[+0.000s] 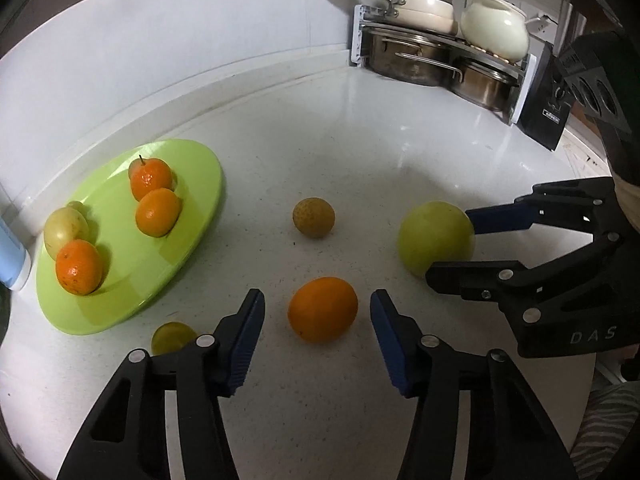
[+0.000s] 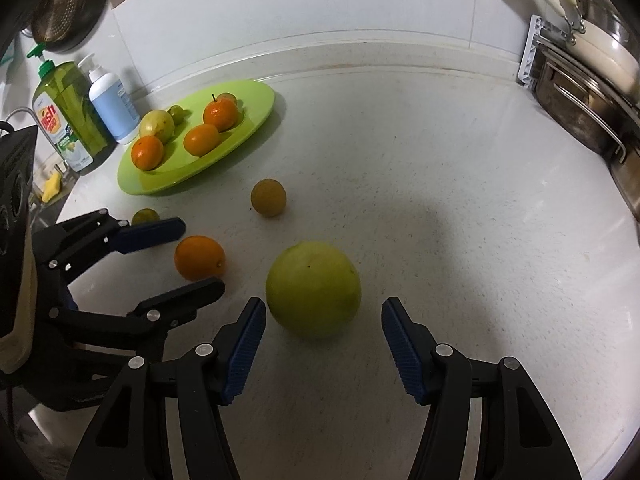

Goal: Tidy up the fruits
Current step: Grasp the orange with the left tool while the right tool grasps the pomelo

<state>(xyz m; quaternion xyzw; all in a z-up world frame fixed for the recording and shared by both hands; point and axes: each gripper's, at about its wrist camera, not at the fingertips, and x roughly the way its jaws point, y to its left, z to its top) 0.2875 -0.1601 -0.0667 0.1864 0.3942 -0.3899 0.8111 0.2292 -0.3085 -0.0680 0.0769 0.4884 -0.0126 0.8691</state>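
Observation:
A green plate [image 1: 200, 172] [image 2: 256, 96] at the left holds three oranges, a yellowish fruit and small green fruits. On the white counter lie an orange [image 1: 322, 309] [image 2: 199, 257], a brown round fruit [image 1: 313, 217] [image 2: 268, 197], a big green fruit [image 1: 435, 238] [image 2: 313, 289] and a small green fruit [image 1: 170, 337] [image 2: 145, 216]. My left gripper [image 1: 317, 322] [image 2: 200, 254] is open with the orange between its fingertips, not touching. My right gripper [image 2: 323, 322] [image 1: 450, 240] is open around the big green fruit.
A rack with steel pots and cream pans [image 1: 436, 40] [image 2: 588, 80] stands at the back right. A dish soap bottle [image 2: 66, 116] and a white pump bottle [image 2: 112, 104] stand left of the plate, near the sink. A black box [image 1: 546, 104] leans by the rack.

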